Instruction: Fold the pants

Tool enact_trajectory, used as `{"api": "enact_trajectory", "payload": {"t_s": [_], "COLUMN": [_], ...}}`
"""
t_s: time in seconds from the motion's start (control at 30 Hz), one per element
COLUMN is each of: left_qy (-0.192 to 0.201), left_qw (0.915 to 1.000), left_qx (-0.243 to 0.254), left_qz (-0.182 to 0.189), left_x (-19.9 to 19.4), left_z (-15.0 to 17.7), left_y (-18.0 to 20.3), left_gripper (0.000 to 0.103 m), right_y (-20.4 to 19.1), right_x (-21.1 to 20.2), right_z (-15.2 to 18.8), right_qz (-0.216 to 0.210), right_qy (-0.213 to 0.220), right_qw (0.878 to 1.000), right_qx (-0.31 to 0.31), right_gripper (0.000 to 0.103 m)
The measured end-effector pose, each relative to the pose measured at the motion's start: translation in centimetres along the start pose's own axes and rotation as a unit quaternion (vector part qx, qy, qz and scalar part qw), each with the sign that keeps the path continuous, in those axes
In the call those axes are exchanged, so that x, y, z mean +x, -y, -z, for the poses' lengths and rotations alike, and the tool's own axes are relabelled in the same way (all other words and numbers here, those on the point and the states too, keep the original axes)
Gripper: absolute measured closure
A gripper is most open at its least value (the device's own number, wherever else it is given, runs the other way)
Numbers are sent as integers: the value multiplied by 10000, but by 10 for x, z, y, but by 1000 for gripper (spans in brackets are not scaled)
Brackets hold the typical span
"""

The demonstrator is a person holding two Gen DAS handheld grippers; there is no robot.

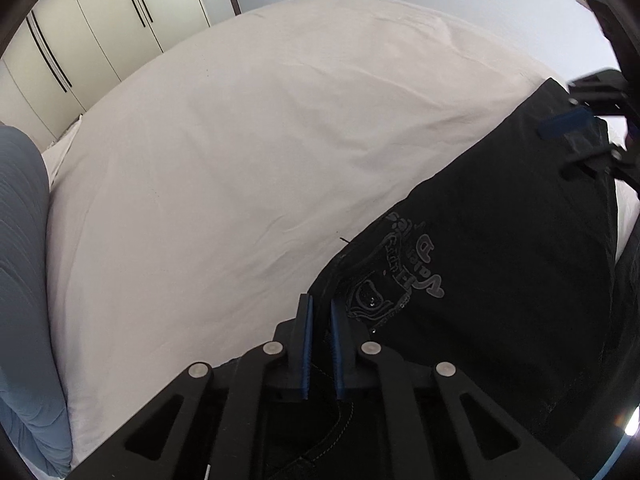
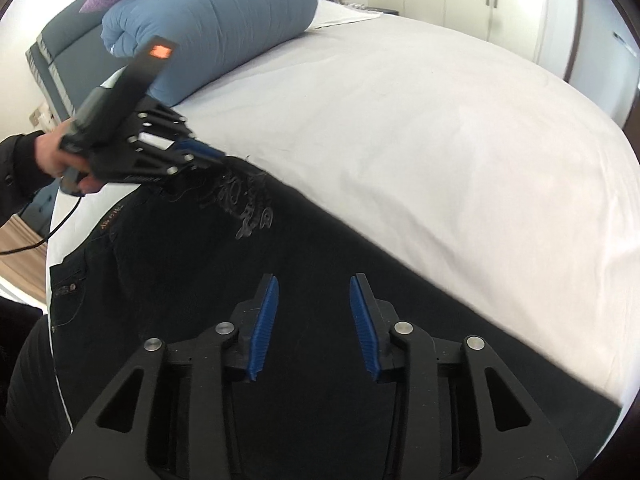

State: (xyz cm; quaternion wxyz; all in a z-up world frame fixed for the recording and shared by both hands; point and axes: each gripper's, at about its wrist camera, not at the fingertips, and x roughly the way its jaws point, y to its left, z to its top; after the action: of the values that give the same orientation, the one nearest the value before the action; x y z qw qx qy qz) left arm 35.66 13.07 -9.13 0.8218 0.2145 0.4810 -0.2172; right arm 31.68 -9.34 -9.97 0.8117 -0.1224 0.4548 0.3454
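Black pants [image 1: 500, 264] with a grey printed emblem [image 1: 400, 268] lie flat along the near edge of a white bed; they also show in the right wrist view [image 2: 248, 280]. My left gripper [image 1: 320, 304] is shut on the pants' edge by the emblem; it also shows in the right wrist view [image 2: 216, 156], held by a hand. My right gripper [image 2: 314, 280] is open and empty just above the pants' legs; in the left wrist view it [image 1: 576, 128] sits over the far end of the pants.
The white bed sheet [image 1: 240, 160] spreads wide beyond the pants. A rolled blue duvet [image 2: 216, 20] lies at the head of the bed, with a purple item on it. Cream wardrobe doors [image 1: 80, 40] stand behind the bed.
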Motion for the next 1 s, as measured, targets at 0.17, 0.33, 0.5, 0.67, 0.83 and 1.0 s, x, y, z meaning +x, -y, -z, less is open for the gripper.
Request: {"api": "enact_trajectory", "payload": {"t_s": [0.17,0.33,0.5,0.67,0.83,1.0], "left_qy": [288,407,440,472,569,635], "left_qw": [9993,9986,9986,9984,9979,9975], "left_qx": [167,224,197,198,157,86], "left_qz": [-193,-239,-213,-224,-279,-290], "left_x": [0,-4,-9,-10,-17,-30], "left_z": [1,9,18,20,22,30], "left_y": [12,31,32,34,37,41], "left_gripper": [95,95,95,95,95,96], "right_y": [-8,-23,-23,-21,-23,-27], "right_x": [27,49,74,82,69,58], "right_z": [-33,-54,-67,-74,-75,-67], "right_qz": [25,9,95,124,62,-36], "right_qy": [-311,-675,-1032,-1193,-1135,-1026], "right_qw": [9971,9895,9840,9820,9870,9933], "right_qx": [-701,-1277,-1452,-1457,-1137,-524], "right_gripper": [68,68,76,96,100,101]}}
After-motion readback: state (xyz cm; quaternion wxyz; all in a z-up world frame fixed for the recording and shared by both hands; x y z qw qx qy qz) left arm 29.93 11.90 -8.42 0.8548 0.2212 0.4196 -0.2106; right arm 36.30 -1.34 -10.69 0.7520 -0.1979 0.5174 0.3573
